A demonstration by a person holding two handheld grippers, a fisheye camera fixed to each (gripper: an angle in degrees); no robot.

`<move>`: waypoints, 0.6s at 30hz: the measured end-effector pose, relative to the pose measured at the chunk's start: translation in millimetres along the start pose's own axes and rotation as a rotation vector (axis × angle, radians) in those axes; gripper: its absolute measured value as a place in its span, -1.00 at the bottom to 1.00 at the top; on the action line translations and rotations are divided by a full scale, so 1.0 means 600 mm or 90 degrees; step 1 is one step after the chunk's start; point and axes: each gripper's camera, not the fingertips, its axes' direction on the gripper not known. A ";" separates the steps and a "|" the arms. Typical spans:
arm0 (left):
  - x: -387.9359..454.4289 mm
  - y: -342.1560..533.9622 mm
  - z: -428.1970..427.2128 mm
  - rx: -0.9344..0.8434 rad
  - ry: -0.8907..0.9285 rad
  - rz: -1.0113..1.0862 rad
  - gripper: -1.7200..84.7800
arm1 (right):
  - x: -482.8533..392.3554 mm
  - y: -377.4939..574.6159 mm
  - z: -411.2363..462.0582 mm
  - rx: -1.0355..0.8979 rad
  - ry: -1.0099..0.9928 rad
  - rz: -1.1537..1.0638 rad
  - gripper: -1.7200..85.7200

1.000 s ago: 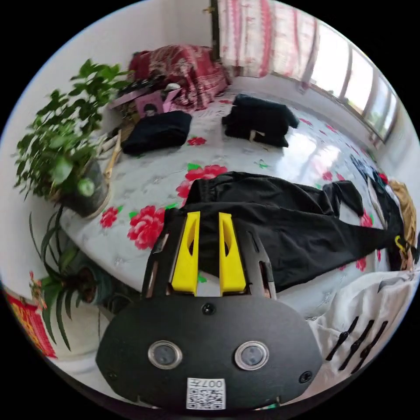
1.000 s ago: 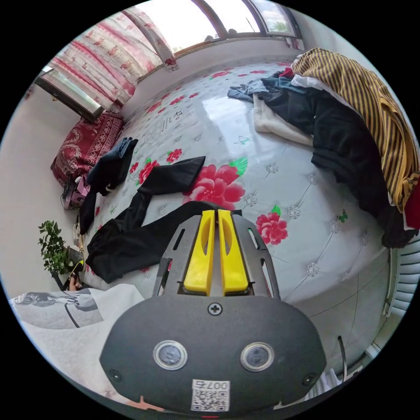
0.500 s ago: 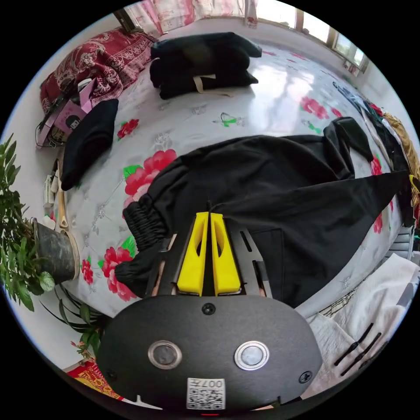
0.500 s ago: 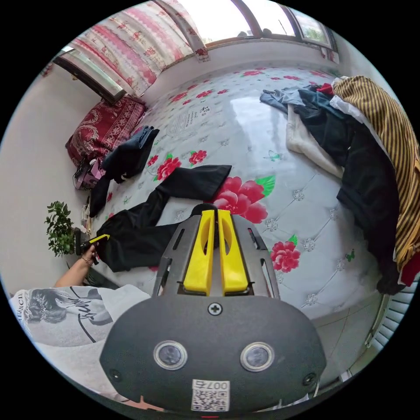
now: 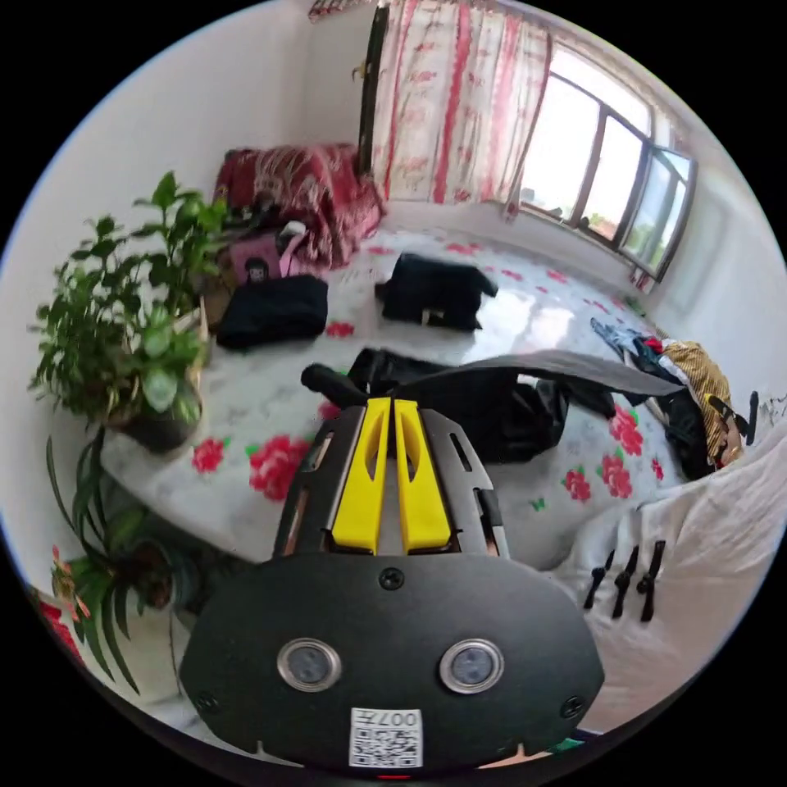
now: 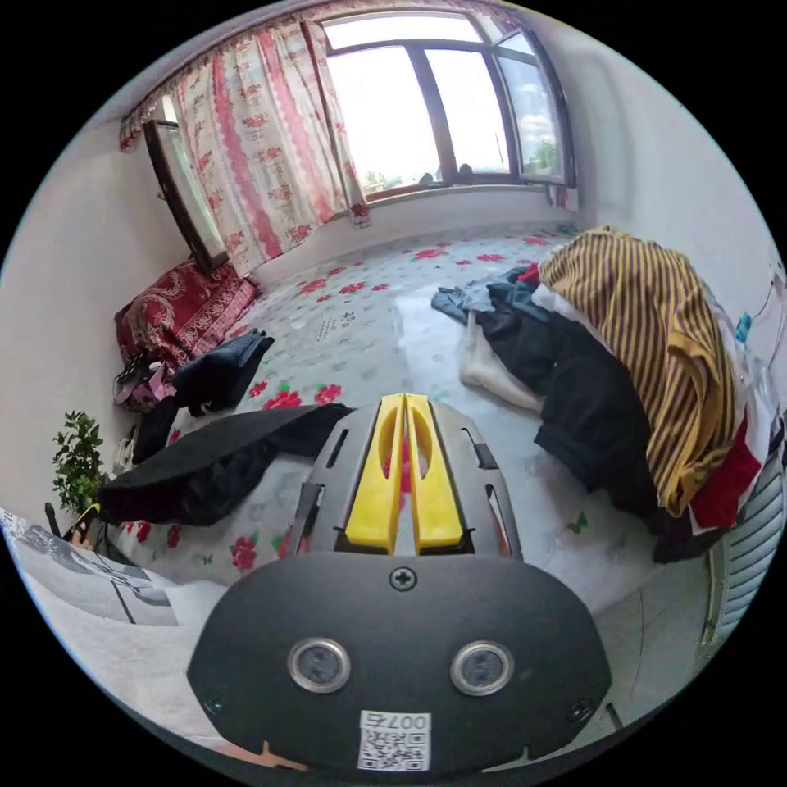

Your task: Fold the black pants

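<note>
Both hand-held grippers, left (image 5: 392, 403) and right (image 6: 405, 400), clenched on black pants (image 5: 492, 402); vs 0.5 s ago they're lifting the near edge off the bed (image 5: 246, 385), fold starting imo.

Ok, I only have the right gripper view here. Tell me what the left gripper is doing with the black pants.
Observer: The left gripper is shut on the black pants, with cloth pinched at its jaw tips.
Operator: Now say whether the pants are clear of the bed.
Observer: No. One edge stretches taut in the air, but the cloth under it sags in a bunch onto the flowered mattress.
</note>
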 end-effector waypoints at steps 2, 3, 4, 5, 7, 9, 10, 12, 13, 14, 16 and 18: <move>-0.012 0.060 0.044 -0.095 -0.002 -0.046 -0.98 | 0.041 0.046 0.061 -0.106 -0.021 0.068 -0.96; -0.018 0.094 0.071 -0.150 -0.026 -0.078 -0.98 | 0.053 0.073 0.093 -0.147 -0.032 0.101 -0.96; -0.021 0.108 0.081 -0.172 -0.038 -0.093 -0.98 | 0.051 0.089 0.118 -0.169 -0.051 0.110 -0.96; -0.026 0.126 0.096 -0.201 -0.050 -0.121 -0.98 | 0.046 0.092 0.129 -0.178 -0.060 0.110 -0.96; -0.029 0.130 0.101 -0.205 -0.067 -0.151 -0.98 | 0.005 0.075 0.173 -0.201 -0.089 0.074 -0.95; -0.018 0.104 0.095 -0.182 -0.089 -0.144 -0.98 | -0.042 0.043 0.208 -0.214 -0.112 0.023 -0.93; -0.013 0.095 0.093 -0.175 -0.094 -0.137 -0.98 | -0.081 0.019 0.233 -0.225 -0.134 -0.019 -0.93; 0.008 0.059 0.079 -0.134 -0.104 -0.114 -0.98 | -0.147 -0.014 0.272 -0.241 -0.153 -0.091 -0.93; 0.015 0.051 0.075 -0.122 -0.101 -0.108 -0.98 | -0.195 -0.033 0.297 -0.249 -0.158 -0.144 -0.93; 0.028 0.040 0.069 -0.103 -0.095 -0.095 -0.98 | -0.221 -0.042 0.310 -0.251 -0.159 -0.173 -0.92; 0.044 0.030 0.072 -0.105 -0.095 -0.074 -0.98 | -0.312 -0.061 0.363 -0.262 -0.147 -0.271 -0.92; 0.055 0.034 0.100 -0.149 -0.098 -0.064 -0.98 | -0.367 -0.062 0.409 -0.284 -0.137 -0.326 -0.93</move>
